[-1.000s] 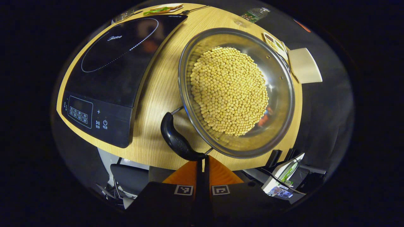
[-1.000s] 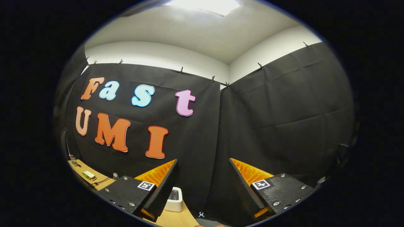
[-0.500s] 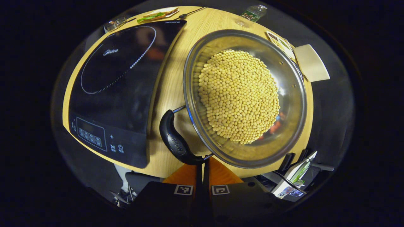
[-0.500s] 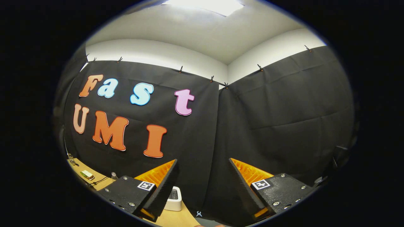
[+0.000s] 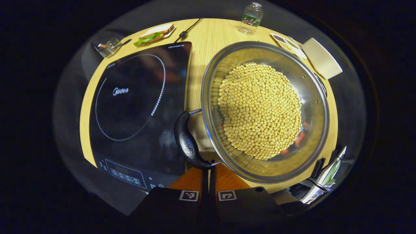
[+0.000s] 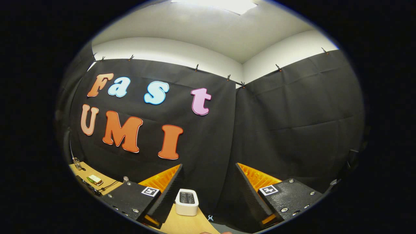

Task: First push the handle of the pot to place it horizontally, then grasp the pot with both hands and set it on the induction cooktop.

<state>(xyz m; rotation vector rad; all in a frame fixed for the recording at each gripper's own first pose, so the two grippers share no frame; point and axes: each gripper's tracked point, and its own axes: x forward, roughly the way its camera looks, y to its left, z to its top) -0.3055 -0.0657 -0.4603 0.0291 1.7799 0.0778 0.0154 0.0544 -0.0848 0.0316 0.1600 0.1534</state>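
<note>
A steel pot [image 5: 312,139] filled with yellow beans [image 5: 260,110] stands on the wooden table [image 5: 198,58], right of the black induction cooktop [image 5: 130,107]. The pot's black loop handle [image 5: 186,143] sticks out on its left side and lies flat between pot and cooktop. In the left gripper view my left gripper [image 5: 208,165] is shut, and its tips touch the near end of that handle. In the right gripper view my right gripper [image 6: 209,165] is open with nothing between its fingers. It points at the booth wall, above the table's edge.
At the table's far edge are a water bottle [image 5: 250,18], a plate with a sandwich [image 5: 155,33], a small glass container [image 5: 109,48] and a seasoning tray [image 5: 286,42]. A white box [image 5: 321,58] [image 6: 187,202] sits at the right corner. A cable [image 5: 188,29] runs behind the cooktop.
The left gripper has risen and swung while staying at the handle's end, so more of the far table shows. The handle now lies closer to the cooktop. The right gripper tilted slightly down.
</note>
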